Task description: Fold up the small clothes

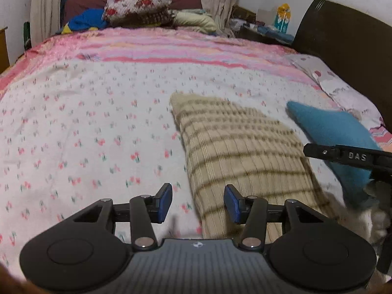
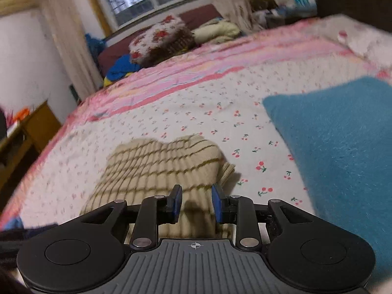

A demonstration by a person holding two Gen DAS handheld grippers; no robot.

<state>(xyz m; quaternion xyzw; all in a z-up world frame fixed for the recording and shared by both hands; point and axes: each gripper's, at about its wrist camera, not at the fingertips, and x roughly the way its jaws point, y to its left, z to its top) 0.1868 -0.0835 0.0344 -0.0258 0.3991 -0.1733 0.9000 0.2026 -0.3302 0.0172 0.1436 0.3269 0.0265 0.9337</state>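
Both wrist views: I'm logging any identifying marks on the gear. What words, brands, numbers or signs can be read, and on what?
"DAS": raised letters on the black finger of the right gripper, seen in the left wrist view.
Small round emblems, no letters, sit on each gripper's grey ribbed body.
The yellow and blue picture on the far wall shows no legible text.

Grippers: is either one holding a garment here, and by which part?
Nothing is held. The left gripper and right gripper both stand open over the striped beige garment, pads clear of it.
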